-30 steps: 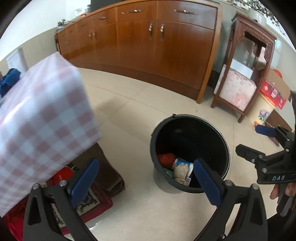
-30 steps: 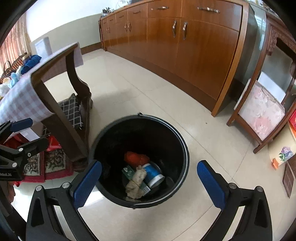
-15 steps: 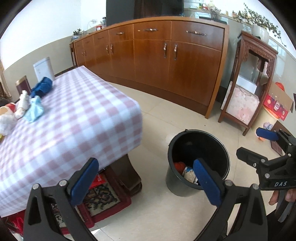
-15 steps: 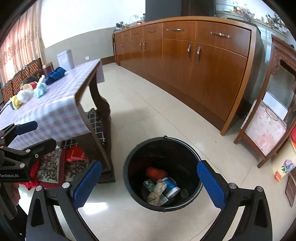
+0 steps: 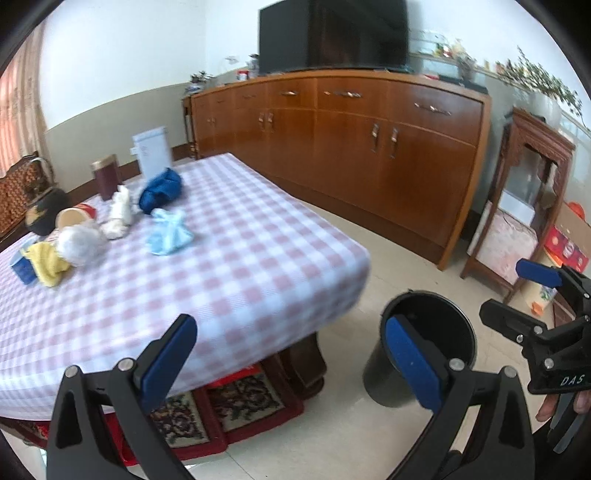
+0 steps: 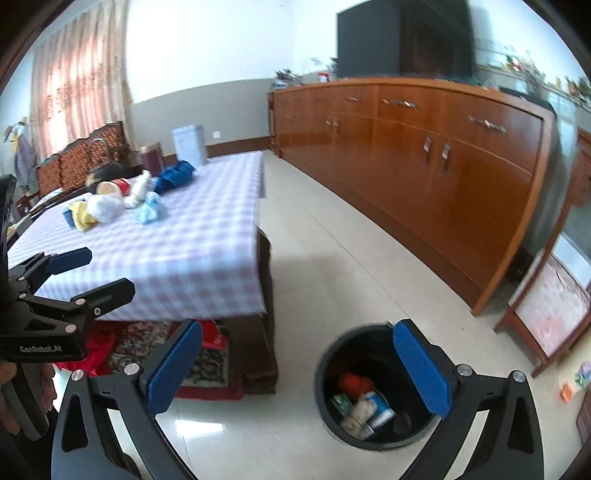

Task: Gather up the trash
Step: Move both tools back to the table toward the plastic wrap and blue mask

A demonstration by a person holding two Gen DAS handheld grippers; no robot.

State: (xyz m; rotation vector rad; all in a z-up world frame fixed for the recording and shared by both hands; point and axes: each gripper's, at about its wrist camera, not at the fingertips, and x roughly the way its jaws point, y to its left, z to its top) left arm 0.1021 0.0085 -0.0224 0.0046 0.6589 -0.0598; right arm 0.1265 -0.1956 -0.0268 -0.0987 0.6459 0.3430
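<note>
A black trash bin (image 6: 332, 373) stands on the tiled floor beside the table and holds several pieces of trash (image 6: 364, 406); it also shows in the left wrist view (image 5: 376, 373). On the checked tablecloth (image 5: 229, 266) lie a light blue crumpled wad (image 5: 170, 232), a dark blue cloth (image 5: 162, 188), white wads (image 5: 83, 240), a yellow piece (image 5: 46, 260) and a tipped cup (image 5: 72, 218). My left gripper (image 5: 291, 362) is open and empty near the table's corner. My right gripper (image 6: 297, 369) is open and empty above the floor by the bin.
A long wooden sideboard (image 5: 351, 136) runs along the far wall with a television (image 5: 332, 35) on it. A wooden stand (image 5: 517, 206) and boxes are at the right. Red patterned rugs (image 5: 221, 402) lie under the table. Chairs (image 6: 88, 151) stand behind it.
Both grippers have risen and tilted up away from the bin. The tabletop with its trash has come into view, and the bin has dropped low in both views.
</note>
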